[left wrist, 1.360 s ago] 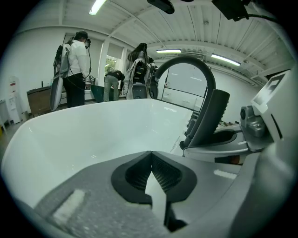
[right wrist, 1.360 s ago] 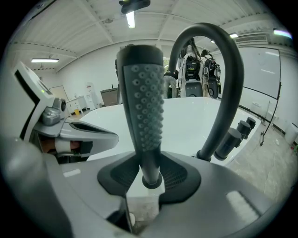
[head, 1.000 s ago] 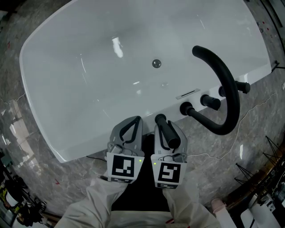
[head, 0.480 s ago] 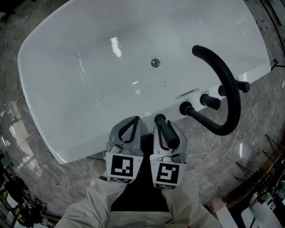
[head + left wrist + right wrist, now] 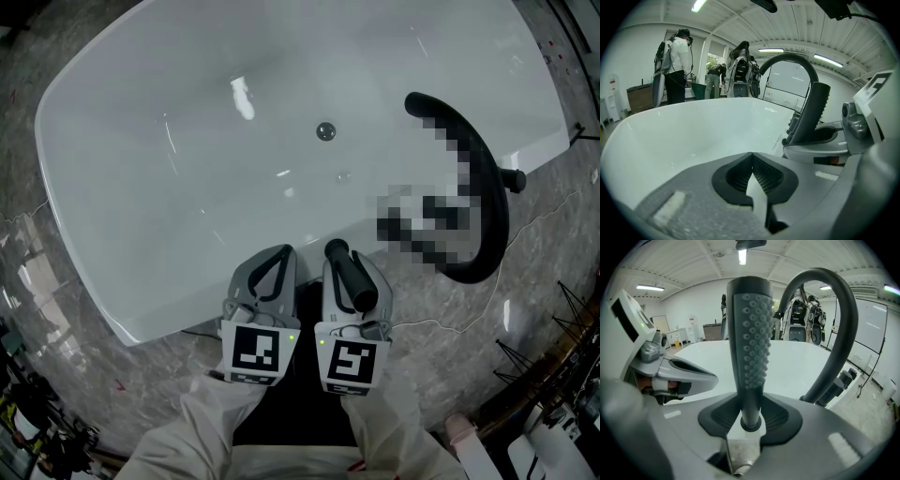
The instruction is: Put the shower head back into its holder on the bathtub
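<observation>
A black stick-shaped shower head (image 5: pixel 343 264) with a nubbed face (image 5: pixel 751 343) stands up out of my right gripper (image 5: pixel 356 284), whose jaws are shut on its lower stem (image 5: pixel 749 414). It hangs just at the near rim of the white bathtub (image 5: pixel 187 187). My left gripper (image 5: pixel 274 270) is right beside it on the left, jaws shut (image 5: pixel 752 169) with nothing between them. In the left gripper view the shower head (image 5: pixel 811 112) shows at the right. I cannot make out the holder; a mosaic patch covers the rim fittings in the head view.
A tall black arched tap (image 5: pixel 489 197) rises from the tub rim to the right, also seen as an arch (image 5: pixel 834 324) with black knobs (image 5: pixel 843 379) at its foot. The tub drain (image 5: pixel 325 131) is mid-basin. Grey marble floor (image 5: pixel 112 375) surrounds the tub. Several people (image 5: pixel 677 61) stand beyond it.
</observation>
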The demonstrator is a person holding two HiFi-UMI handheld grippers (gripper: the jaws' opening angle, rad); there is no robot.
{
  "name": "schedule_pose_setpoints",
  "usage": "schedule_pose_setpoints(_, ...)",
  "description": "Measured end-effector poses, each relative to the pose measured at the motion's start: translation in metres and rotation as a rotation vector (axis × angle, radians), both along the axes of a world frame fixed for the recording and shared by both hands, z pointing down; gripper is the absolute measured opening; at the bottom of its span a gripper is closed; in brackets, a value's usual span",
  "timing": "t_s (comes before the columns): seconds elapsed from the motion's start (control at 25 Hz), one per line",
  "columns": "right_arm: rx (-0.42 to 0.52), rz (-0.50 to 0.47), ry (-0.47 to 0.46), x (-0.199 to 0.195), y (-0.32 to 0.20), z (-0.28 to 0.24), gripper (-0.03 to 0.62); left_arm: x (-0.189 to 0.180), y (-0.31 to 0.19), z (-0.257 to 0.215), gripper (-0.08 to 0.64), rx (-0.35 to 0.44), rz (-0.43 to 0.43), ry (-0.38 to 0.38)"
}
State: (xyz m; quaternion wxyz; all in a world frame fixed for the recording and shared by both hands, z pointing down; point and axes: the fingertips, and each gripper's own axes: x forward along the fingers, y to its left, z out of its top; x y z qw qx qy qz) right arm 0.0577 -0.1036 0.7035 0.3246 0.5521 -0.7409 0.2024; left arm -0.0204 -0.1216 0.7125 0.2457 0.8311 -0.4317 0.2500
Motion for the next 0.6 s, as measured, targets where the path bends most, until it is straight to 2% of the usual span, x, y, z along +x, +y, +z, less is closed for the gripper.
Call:
schedule_pose_setpoints(0.36, -0.008, 0.072, -0.048, 0.003, 0.0, 0.003, 0.141, -0.009, 0.001, 0.003, 0.002, -0.003, -0.009, 0.0)
schedule_pose_setpoints(0.52, -0.103, 0.101, -0.141, 0.002, 0.011, 0.019, 0.226, -0.012, 0.003, 0.004, 0.002, -0.008, -0.009, 0.002)
schedule_pose_setpoints(0.6, -0.137, 0.103, -0.156, 0.003, 0.018, 0.022, 0.237, -0.013, 0.007, 0.002, 0.002, -0.01, 0.003, 0.002)
